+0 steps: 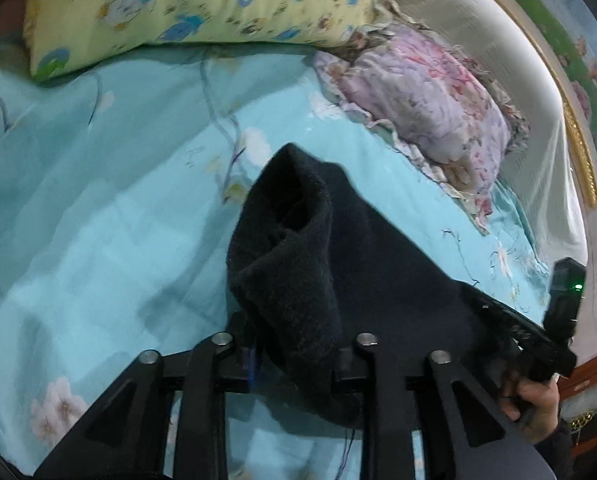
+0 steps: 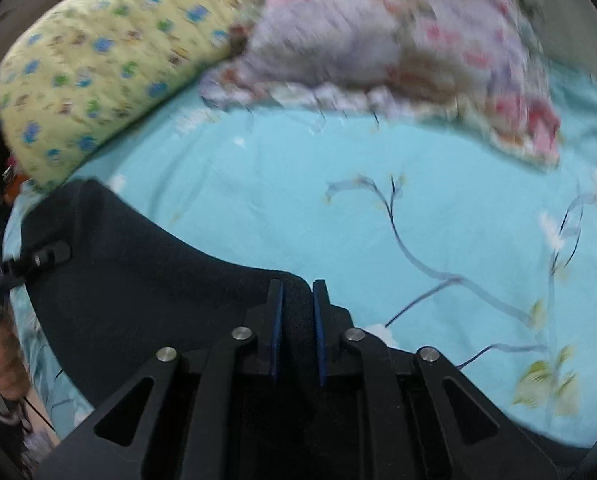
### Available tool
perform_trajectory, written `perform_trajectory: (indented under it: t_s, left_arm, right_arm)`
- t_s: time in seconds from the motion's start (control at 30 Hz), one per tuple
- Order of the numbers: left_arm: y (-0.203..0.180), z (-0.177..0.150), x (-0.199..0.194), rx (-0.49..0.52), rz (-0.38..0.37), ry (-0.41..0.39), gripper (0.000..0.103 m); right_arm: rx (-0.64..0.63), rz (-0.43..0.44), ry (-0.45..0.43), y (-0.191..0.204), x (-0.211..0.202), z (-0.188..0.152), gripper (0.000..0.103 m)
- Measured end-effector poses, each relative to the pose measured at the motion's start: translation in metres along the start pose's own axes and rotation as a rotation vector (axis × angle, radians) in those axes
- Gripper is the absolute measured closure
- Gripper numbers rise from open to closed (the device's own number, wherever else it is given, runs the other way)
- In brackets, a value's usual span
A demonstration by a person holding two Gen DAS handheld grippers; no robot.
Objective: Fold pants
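Covering bed, turquoise floral sheet (image 1: 98,208), two pillows (image 1: 202,4)

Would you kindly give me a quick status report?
Left gripper and right gripper both shut on dark pants, lifted over blue sheet. Pillows beyond, nothing blocking.

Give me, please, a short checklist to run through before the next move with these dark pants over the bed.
1. Right gripper has fabric between its blue pads: ok, dark pants are clamped there.
2. Left gripper holds the pants: ok, bunched fleece covers its fingertips.
3. Cloth spans both grippers: ok, a dark sheet runs across.
4. Pants edges line up: cannot tell, the edge in the left gripper is crumpled.
5. Room on the blue floral sheet ahead: ok.
6. Yellow pillow and pink quilt out of the way: ok, both lie at the far side.
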State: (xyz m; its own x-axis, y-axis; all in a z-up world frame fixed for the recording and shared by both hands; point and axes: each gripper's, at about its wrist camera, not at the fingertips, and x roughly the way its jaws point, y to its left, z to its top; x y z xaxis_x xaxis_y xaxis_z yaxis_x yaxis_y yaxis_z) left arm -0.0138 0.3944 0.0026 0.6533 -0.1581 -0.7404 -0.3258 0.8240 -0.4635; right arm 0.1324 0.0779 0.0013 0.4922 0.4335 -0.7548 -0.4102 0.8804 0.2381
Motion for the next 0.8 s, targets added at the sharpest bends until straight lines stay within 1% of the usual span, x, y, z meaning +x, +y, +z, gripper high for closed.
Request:
perform_trajectory:
  t_s: [0.03, 0.07, 0.1, 0.17, 0.23, 0.27, 0.4, 0.47, 0.57, 0.63, 0.8]
  left_arm:
    - [0.001, -0.001, -0.005, -0.002, 0.012, -0.016, 0.062]
    - [0.002, -0.001, -0.012, 0.0, 0.047, -0.04, 0.052]
    - [0.002, -0.001, -0.018, -0.001, 0.068, -0.055, 0.044]
    - [0.003, 0.0, -0.033, -0.014, 0.067, -0.09, 0.04]
    - [-0.001, 0.0, -0.045, -0.017, 0.055, -0.103, 0.04]
    - [-0.006, 0.0, -0.05, -0.007, 0.051, -0.106, 0.039]
    - [-0.038, -0.002, -0.058, 0.062, 0.022, -0.107, 0.027]
    - [-0.058, -0.004, -0.056, 0.104, 0.008, -0.1, 0.025]
    - [-0.093, -0.007, -0.043, 0.17, -0.072, -0.033, 0.025]
    - [-0.114, -0.012, -0.033, 0.201, -0.104, 0.002, 0.025]
    - [-0.176, -0.029, -0.016, 0.321, -0.169, 0.056, 0.025]
  right_arm:
    - [0.022, 0.0, -0.01, -0.002, -0.006, -0.001, 0.074]
    - [0.033, -0.004, -0.022, -0.002, -0.014, -0.002, 0.071]
    - [0.036, -0.014, -0.041, -0.003, -0.023, -0.004, 0.068]
    - [0.05, -0.028, -0.088, -0.006, -0.046, -0.009, 0.064]
    - [0.093, -0.014, -0.125, -0.015, -0.071, -0.016, 0.052]
    - [0.112, -0.01, -0.141, -0.019, -0.081, -0.02, 0.05]
    - [0.213, 0.011, -0.185, -0.043, -0.119, -0.045, 0.05]
    - [0.239, 0.009, -0.189, -0.049, -0.13, -0.058, 0.05]
    - [0.269, -0.012, -0.199, -0.057, -0.147, -0.084, 0.05]
    - [0.295, -0.027, -0.208, -0.064, -0.159, -0.101, 0.05]
    - [0.4, -0.063, -0.228, -0.091, -0.188, -0.144, 0.05]
